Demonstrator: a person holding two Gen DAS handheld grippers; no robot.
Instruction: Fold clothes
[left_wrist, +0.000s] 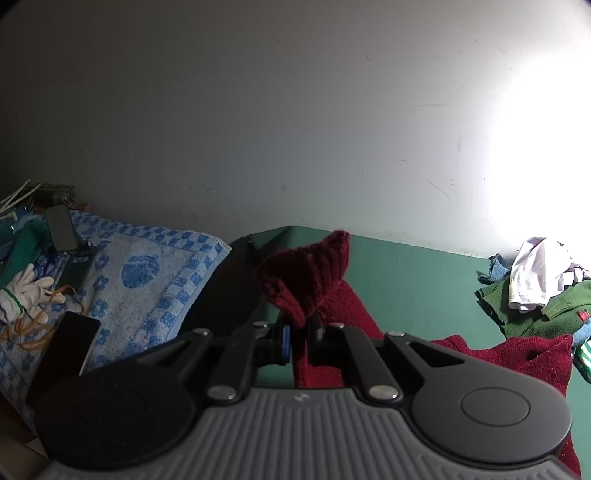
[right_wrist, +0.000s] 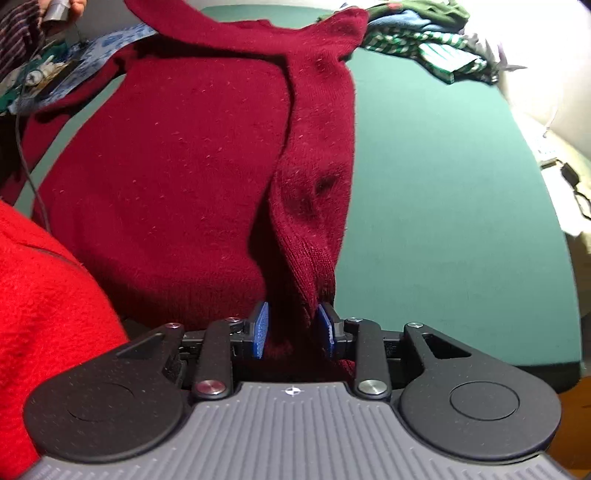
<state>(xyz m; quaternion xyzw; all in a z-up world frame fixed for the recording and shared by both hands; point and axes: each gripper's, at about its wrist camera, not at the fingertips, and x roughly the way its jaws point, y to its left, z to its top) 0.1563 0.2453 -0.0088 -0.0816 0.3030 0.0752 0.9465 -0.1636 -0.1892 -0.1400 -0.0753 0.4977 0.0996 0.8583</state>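
Note:
A dark red knitted sweater (right_wrist: 177, 155) lies spread on the green table (right_wrist: 443, 177), with one sleeve folded over its body. In the right wrist view a fold of that sleeve hangs between the blue pads (right_wrist: 259, 330) of my right gripper (right_wrist: 291, 328). The jaws stand apart and the left pad's face shows, so they do not pinch the cloth. In the left wrist view my left gripper (left_wrist: 301, 332) is shut on a ribbed edge of the sweater (left_wrist: 310, 273), which bunches up above the fingertips over the table (left_wrist: 406, 269).
A heap of green, white and striped clothes (left_wrist: 535, 288) (right_wrist: 424, 40) sits at the table's far side. A blue patterned towel (left_wrist: 147, 280) at the left carries phones (left_wrist: 62, 354) and a white glove (left_wrist: 26, 291). A person's bright red sleeve (right_wrist: 44, 295) is close at the left.

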